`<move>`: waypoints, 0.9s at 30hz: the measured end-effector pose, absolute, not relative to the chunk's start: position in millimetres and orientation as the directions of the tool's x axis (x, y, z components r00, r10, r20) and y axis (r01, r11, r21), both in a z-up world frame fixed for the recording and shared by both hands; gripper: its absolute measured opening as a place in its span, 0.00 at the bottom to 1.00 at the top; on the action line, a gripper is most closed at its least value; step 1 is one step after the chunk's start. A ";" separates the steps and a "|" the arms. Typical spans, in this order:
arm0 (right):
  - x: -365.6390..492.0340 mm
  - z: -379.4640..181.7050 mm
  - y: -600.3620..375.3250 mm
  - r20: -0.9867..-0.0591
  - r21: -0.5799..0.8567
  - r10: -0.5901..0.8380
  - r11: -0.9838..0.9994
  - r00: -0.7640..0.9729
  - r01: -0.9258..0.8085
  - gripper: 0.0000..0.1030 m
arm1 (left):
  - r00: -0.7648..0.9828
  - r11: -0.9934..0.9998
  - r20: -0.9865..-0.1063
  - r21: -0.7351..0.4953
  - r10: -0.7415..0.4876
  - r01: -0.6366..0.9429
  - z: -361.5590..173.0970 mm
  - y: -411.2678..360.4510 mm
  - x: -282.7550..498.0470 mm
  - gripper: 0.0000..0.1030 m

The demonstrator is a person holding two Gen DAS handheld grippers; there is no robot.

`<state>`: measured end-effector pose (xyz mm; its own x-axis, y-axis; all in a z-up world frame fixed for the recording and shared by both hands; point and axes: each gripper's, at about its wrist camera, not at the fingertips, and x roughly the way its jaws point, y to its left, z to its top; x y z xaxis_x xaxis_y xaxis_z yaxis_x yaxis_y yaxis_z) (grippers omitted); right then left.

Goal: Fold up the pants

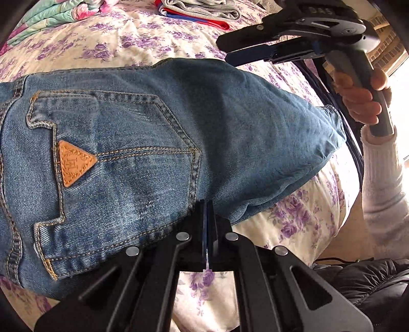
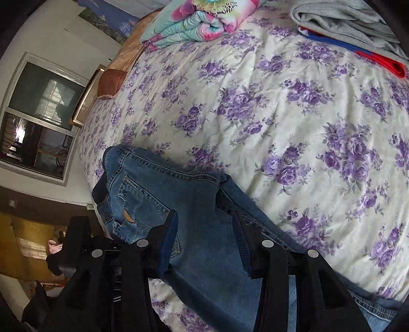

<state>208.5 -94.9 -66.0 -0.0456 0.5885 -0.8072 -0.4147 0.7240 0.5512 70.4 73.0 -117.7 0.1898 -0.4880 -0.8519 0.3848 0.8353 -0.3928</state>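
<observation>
On the left of the left wrist view I see the jeans [image 1: 143, 143] lying on the bed [image 1: 143, 43], with the back pocket and its orange triangle patch [image 1: 74, 159] facing up. They already make a short, thick bundle, so I judge that at least one fold is done; how many layers lie below, I cannot tell.

In the middle, my left hand-held gripper [image 1: 208, 229] has its fingers pressed together at the near edge of the jeans. A thin piece of denim may be between them, but the view does not show this clearly.

Further right, my right hand-held gripper [image 1: 249, 51] hangs above the bed, past the far edge of the jeans, and a hand [image 1: 363, 94] in a white sleeve holds its handle. Its fingers are spread with nothing between them, and they press on nothing. In its own view the jeans lie lower left, over the near edge of the bed.

What is left, I think, is a last fold or some smoothing, and then to put the jeans beside the folded clothes [image 1: 204, 11] at the far side.
</observation>
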 end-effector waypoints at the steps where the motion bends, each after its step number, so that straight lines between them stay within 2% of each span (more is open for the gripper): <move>1: 210.7 -71.9 -92.1 -0.805 0.563 0.589 0.717 -0.076 -0.411 0.44 | 0.186 0.833 -0.851 -0.397 -0.492 0.385 -117.9 73.9 70.5 0.02; 4: 210.9 -88.9 -80.8 -0.792 0.600 0.581 0.681 -0.188 -0.421 0.48 | 0.193 0.835 -0.854 -0.384 -0.483 0.395 -116.3 73.1 70.2 0.02; 6: 207.2 -93.3 -69.0 -0.782 0.611 0.581 0.644 -0.226 -0.461 0.61 | 0.199 0.838 -0.857 -0.371 -0.475 0.400 -115.6 72.0 69.4 0.02; 9: 208.3 -88.7 -53.9 -0.765 0.615 0.610 0.593 -0.209 -0.520 0.63 | 0.199 0.839 -0.859 -0.366 -0.471 0.403 -115.2 71.2 71.2 0.02; 13: 228.1 -97.3 -45.1 -0.736 0.649 0.648 0.592 -0.196 -0.478 0.64 | 0.198 0.842 -0.864 -0.360 -0.463 0.402 -115.5 66.1 73.2 0.02; 14: 231.8 -98.5 -48.0 -0.720 0.668 0.664 0.587 -0.200 -0.457 0.61 | 0.198 0.842 -0.863 -0.361 -0.464 0.402 -115.6 65.9 73.3 0.02; 15: 234.3 -97.7 -53.0 -0.705 0.685 0.681 0.580 -0.200 -0.442 0.48 | 0.198 0.841 -0.863 -0.362 -0.465 0.402 -115.9 66.7 72.7 0.02; 16: 233.6 -94.4 -58.2 -0.707 0.679 0.682 0.582 -0.185 -0.449 0.38 | 0.198 0.840 -0.862 -0.364 -0.468 0.402 -116.0 66.9 72.8 0.02; 17: 230.0 -89.2 -63.2 -0.715 0.663 0.679 0.584 -0.166 -0.470 0.22 | 0.197 0.839 -0.860 -0.366 -0.470 0.402 -115.9 67.0 72.9 0.02; 19: 222.7 -82.7 -74.2 -0.713 0.654 0.687 0.576 -0.144 -0.491 0.07 | 0.195 0.836 -0.858 -0.371 -0.475 0.404 -115.8 69.2 74.9 0.02; 22: 212.8 -79.2 -75.1 -0.752 0.589 0.655 0.620 -0.071 -0.518 0.05 | 0.190 0.836 -0.861 -0.369 -0.472 0.406 -116.2 67.5 76.5 0.02; 27: 208.7 -66.0 -50.7 -0.855 0.359 0.508 0.726 0.106 -0.586 0.04 | 0.203 0.851 -0.879 -0.323 -0.432 0.413 -112.3 59.0 77.4 0.02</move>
<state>208.7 -50.7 -66.0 0.1061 0.5081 -0.8548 -0.5860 0.7264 0.3590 77.4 59.0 -112.3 0.2031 -0.4321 -0.8787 0.4129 0.8514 -0.3233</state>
